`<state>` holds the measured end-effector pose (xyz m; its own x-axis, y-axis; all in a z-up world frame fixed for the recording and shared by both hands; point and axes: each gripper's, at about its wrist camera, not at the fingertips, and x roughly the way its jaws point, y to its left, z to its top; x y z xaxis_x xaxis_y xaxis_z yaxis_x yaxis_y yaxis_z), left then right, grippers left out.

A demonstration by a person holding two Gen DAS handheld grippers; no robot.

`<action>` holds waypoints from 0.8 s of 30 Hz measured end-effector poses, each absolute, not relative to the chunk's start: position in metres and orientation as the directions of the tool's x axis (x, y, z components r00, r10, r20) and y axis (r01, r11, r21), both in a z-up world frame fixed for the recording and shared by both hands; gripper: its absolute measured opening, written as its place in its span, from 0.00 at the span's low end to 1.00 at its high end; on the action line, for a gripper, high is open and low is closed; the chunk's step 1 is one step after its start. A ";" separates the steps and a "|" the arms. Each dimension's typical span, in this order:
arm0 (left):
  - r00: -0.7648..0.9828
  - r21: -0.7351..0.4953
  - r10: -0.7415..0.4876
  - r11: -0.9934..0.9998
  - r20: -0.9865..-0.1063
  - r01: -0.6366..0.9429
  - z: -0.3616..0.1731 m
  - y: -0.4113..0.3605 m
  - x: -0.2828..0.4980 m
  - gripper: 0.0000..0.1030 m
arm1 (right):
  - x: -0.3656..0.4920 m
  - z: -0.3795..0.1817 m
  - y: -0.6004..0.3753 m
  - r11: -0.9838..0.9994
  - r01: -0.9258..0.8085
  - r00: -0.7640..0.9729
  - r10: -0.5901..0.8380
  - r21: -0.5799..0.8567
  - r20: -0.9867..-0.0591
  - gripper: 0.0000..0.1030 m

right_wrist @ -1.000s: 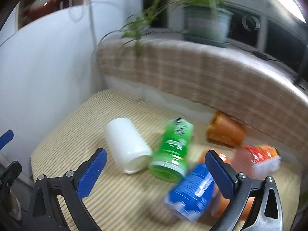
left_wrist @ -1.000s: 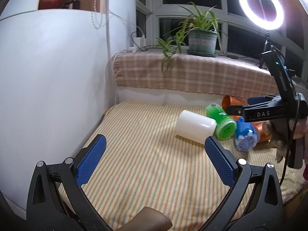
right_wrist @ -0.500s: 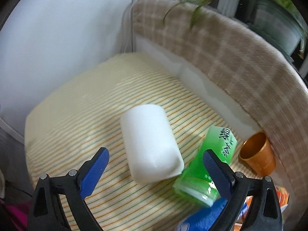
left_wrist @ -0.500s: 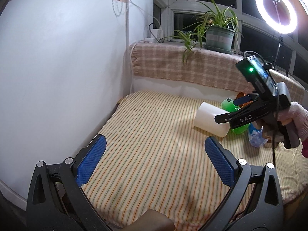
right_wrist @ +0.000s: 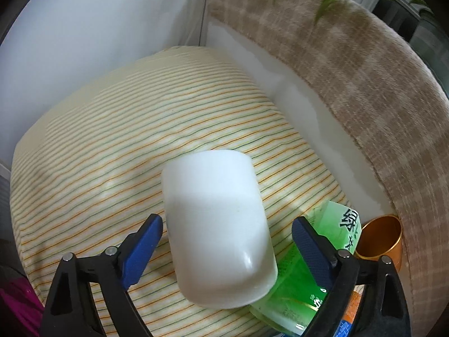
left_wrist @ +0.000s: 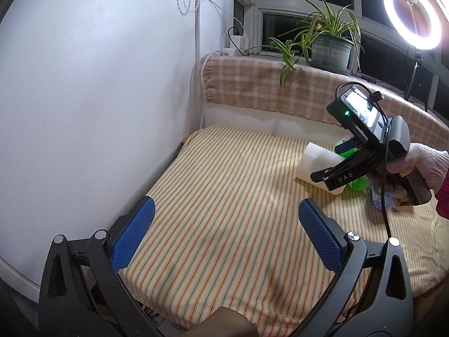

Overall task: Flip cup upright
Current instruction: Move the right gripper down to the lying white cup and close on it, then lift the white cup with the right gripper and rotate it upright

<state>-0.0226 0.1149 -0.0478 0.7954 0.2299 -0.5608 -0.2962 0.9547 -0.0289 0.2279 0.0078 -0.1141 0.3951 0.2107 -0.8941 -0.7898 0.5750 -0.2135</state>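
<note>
A white cup (right_wrist: 216, 224) lies on its side on the striped cushion (right_wrist: 112, 151), its closed base pointing away from the right wrist camera. My right gripper (right_wrist: 224, 244) is open, its blue pads on either side of the cup's near end, apart from it. The cup also shows in the left wrist view (left_wrist: 314, 163), partly hidden by the right gripper (left_wrist: 334, 165). My left gripper (left_wrist: 224, 236) is open and empty, low over the cushion's near part, well left of the cup.
A green bottle (right_wrist: 317, 269) lies against the cup's right side. A copper cup (right_wrist: 378, 238) lies by the plaid backrest (right_wrist: 350, 64). A blue bottle (left_wrist: 378, 199) is behind the right hand. White wall on the left; a plant and ring light stand behind.
My right gripper has moved down and closer to the white cup, which now sits between its pads. The left gripper has drawn back and left a little.
</note>
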 end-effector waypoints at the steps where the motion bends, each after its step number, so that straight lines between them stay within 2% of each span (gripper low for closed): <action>1: 0.795 -0.029 0.230 0.954 -0.560 -0.297 -0.048 0.115 -0.023 1.00 | 0.227 -0.115 0.009 0.570 -0.792 0.396 0.205 -0.220 -0.895 0.87; 6: 0.797 -0.030 0.233 0.954 -0.558 -0.300 -0.047 0.118 -0.022 1.00 | 0.228 -0.123 0.019 0.552 -0.800 0.391 0.186 -0.233 -0.901 0.76; 11: 0.798 -0.028 0.234 0.954 -0.555 -0.299 -0.046 0.117 -0.022 1.00 | 0.225 -0.125 0.026 0.550 -0.797 0.404 0.181 -0.249 -0.897 0.76; 24: 0.805 -0.030 0.231 0.955 -0.547 -0.295 -0.041 0.113 -0.030 1.00 | 0.192 -0.097 0.005 0.625 -0.767 0.396 0.286 -0.143 -0.873 0.75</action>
